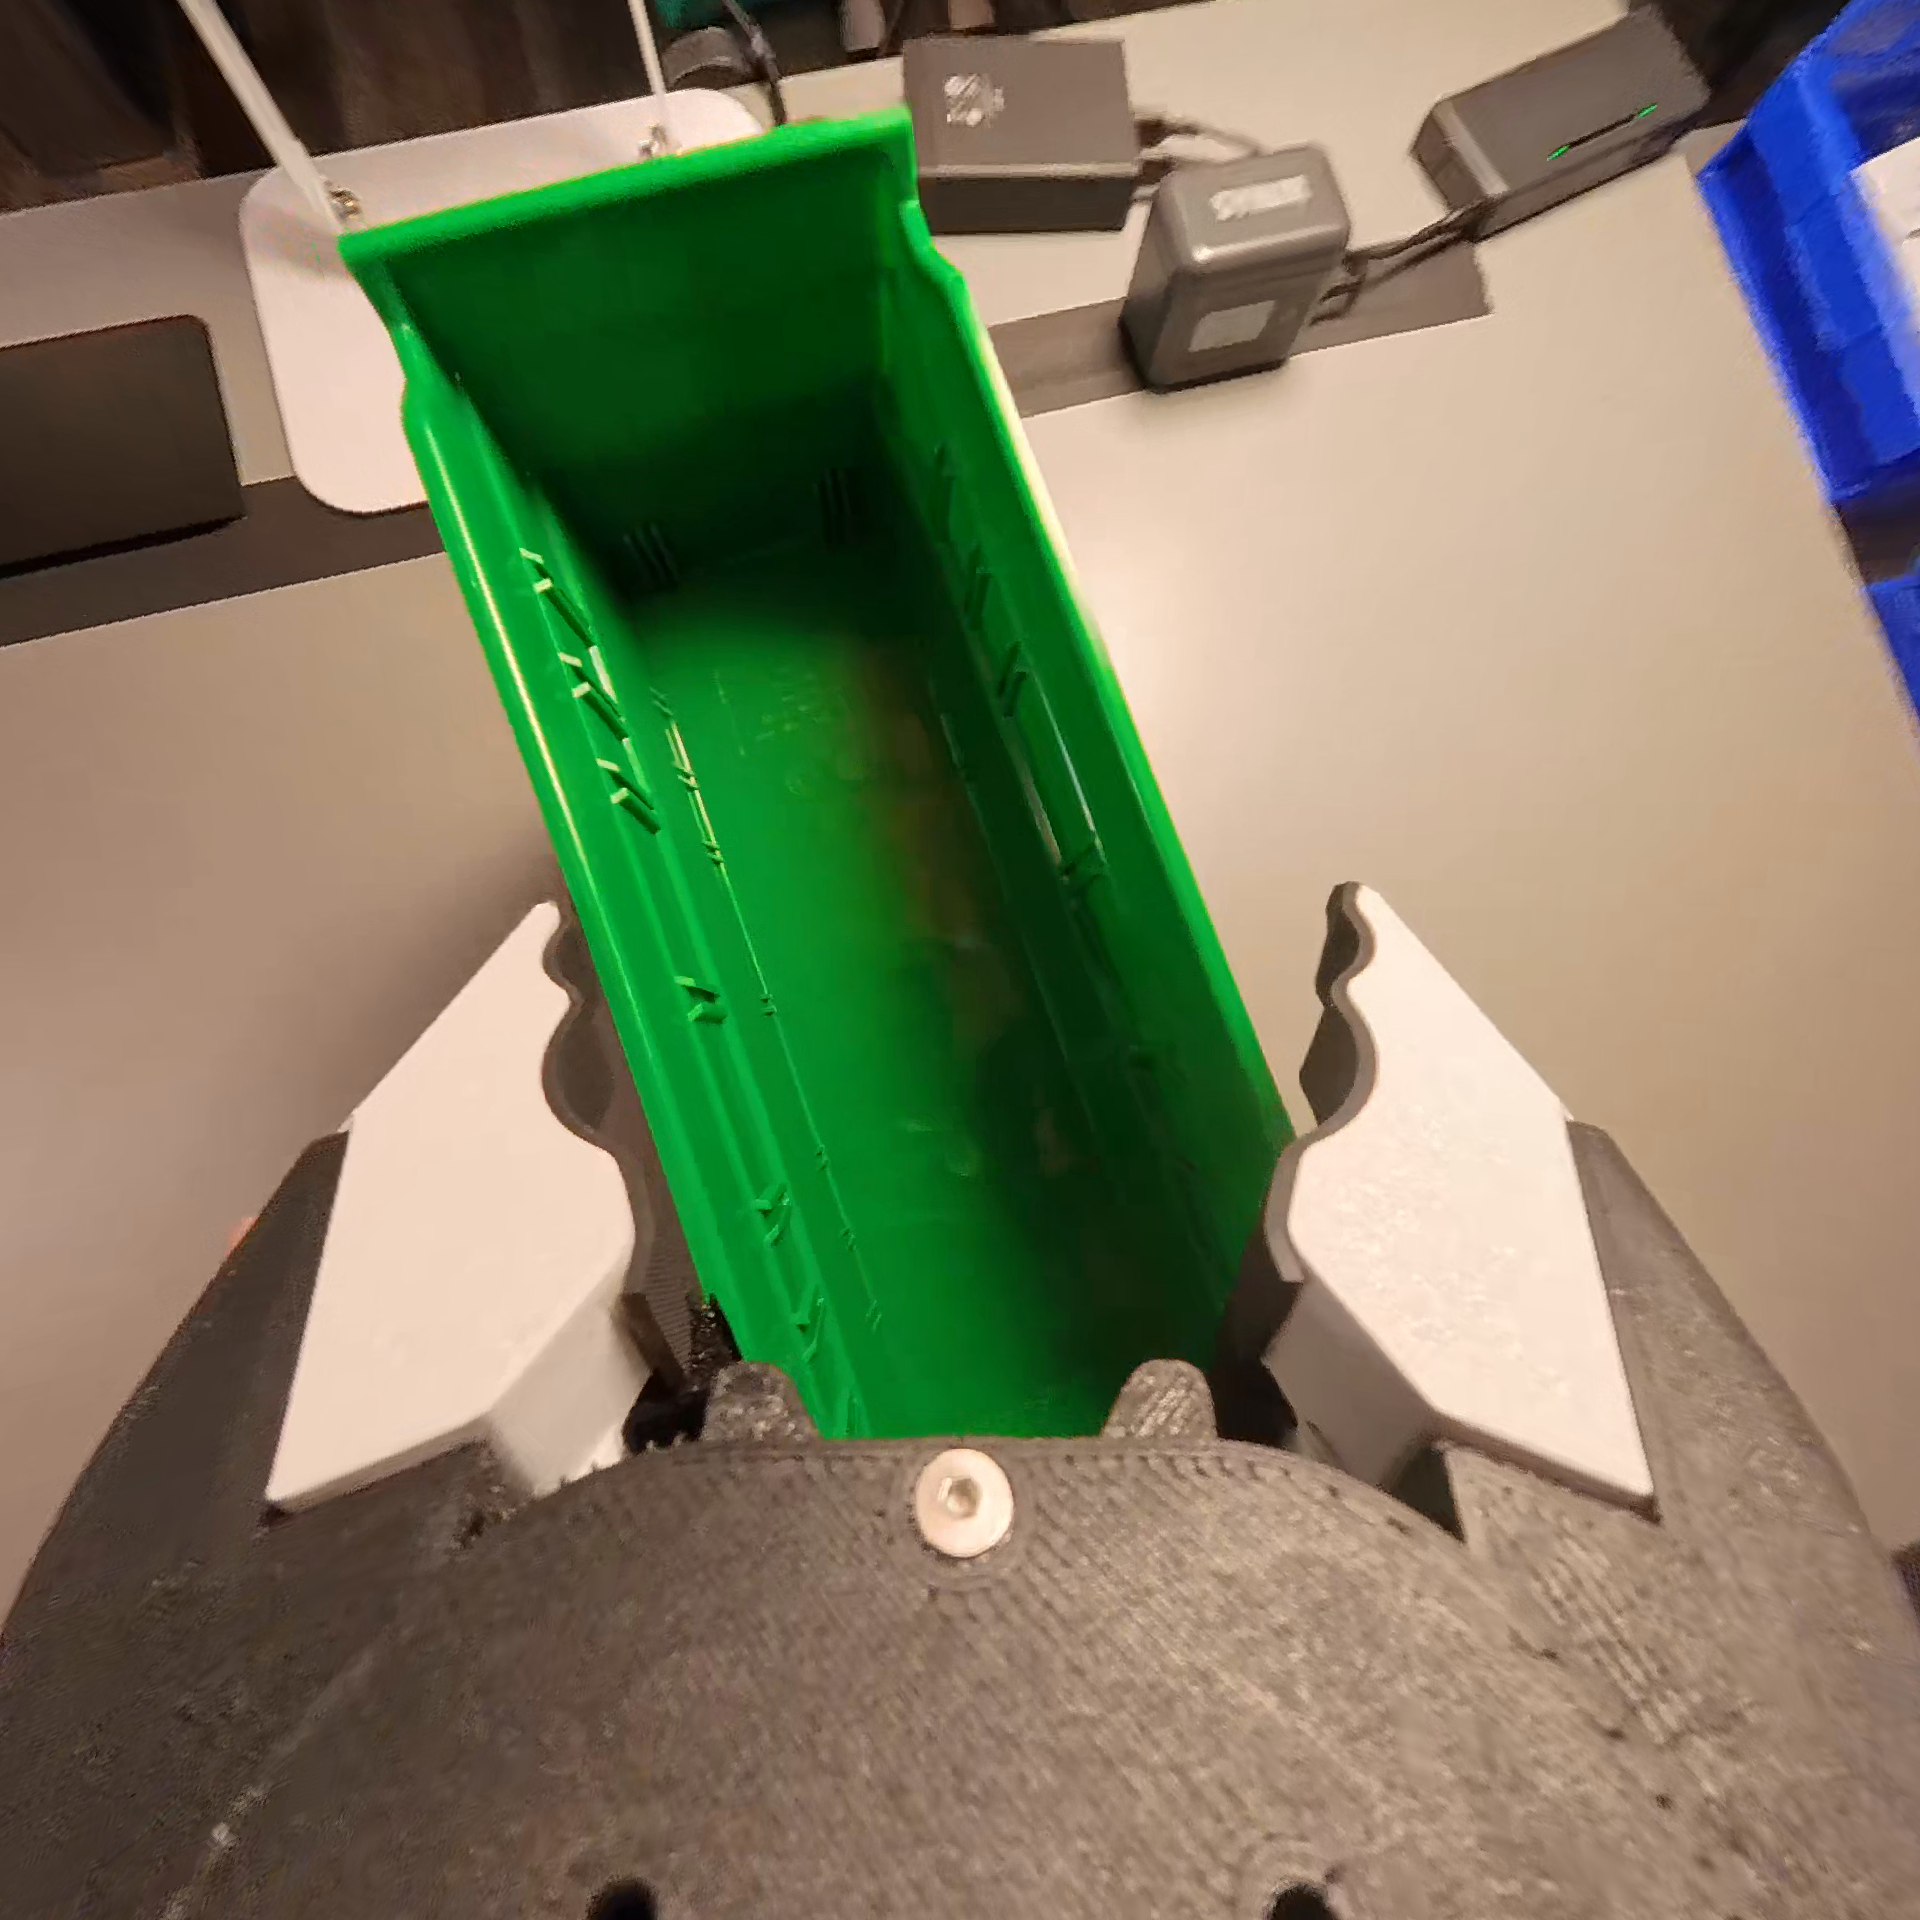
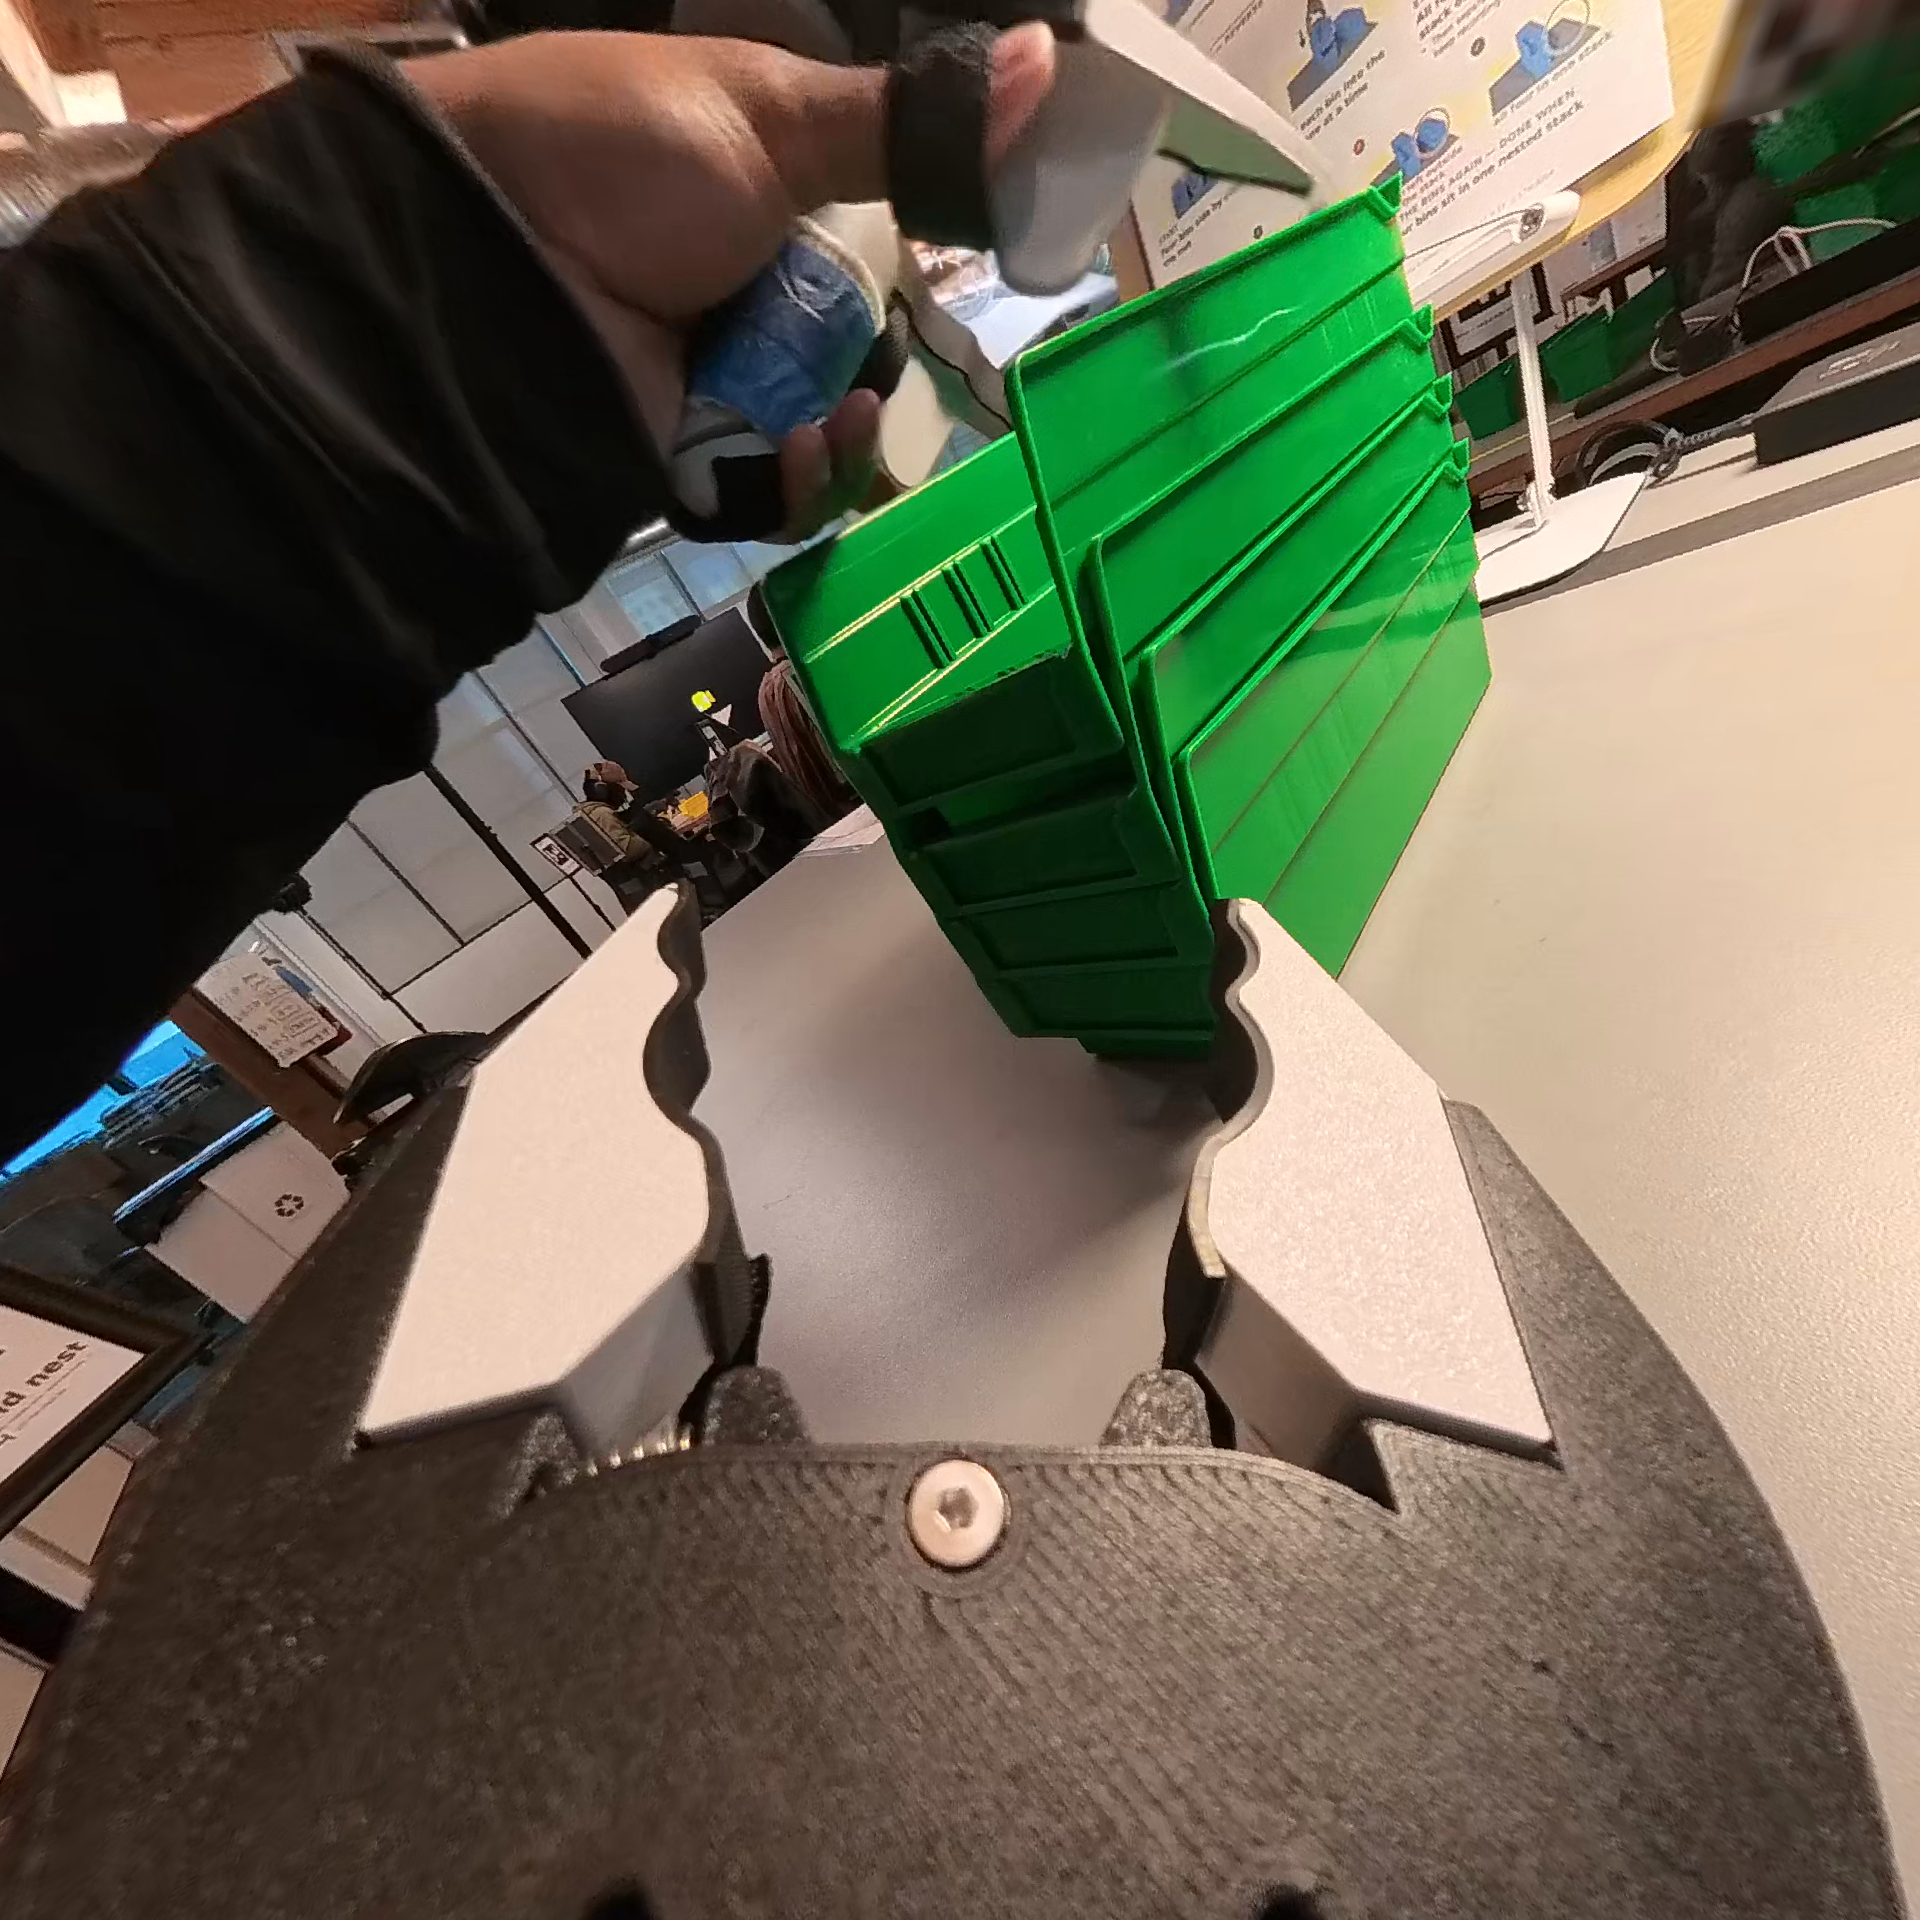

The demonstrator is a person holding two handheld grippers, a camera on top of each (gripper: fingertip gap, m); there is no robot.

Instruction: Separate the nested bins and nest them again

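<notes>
1. Judging by the stack, this looks like either the very start of the separating step or the tail end of nesting again. In the right wrist view the green bins (image 2: 1195, 727) sit one inside another, upper middle of the frame, leaning on the table (image 2: 1662, 935). I count about four or five rims, hard to be sure.

2. Left tool (image 1: 956, 997): spread wide around the top bin (image 1: 831, 831), which fills the centre of the left wrist view. There's a clear gap between the right-hand finger (image 1: 1382, 1039) and the bin wall. The left-hand finger (image 1: 488, 1039) sits right against the other wall, but I can't say it's pressing. So I'd call it released, straddling the bin and not gripping it.

3. Right tool (image 2: 956, 997): also spread, low in its frame, nothing between the fingers but bare table. The right-hand fingertip (image 2: 1299, 1018) overlaps the foot of the stack in the picture; touching or just in front, can't tell.

4. Next move, my guess: if separating, the left tool has to clamp on the top bin's walls while the right one steadies the lower bins, then pull straight along the nesting direction so it doesn't jam.

5. Contents: the top bin is empty, just moulded ribs and slots inside. A blue bin (image 1: 1829, 312) sits at the upper right edge of the left wrist view; its contents aren't visible.
</notes>
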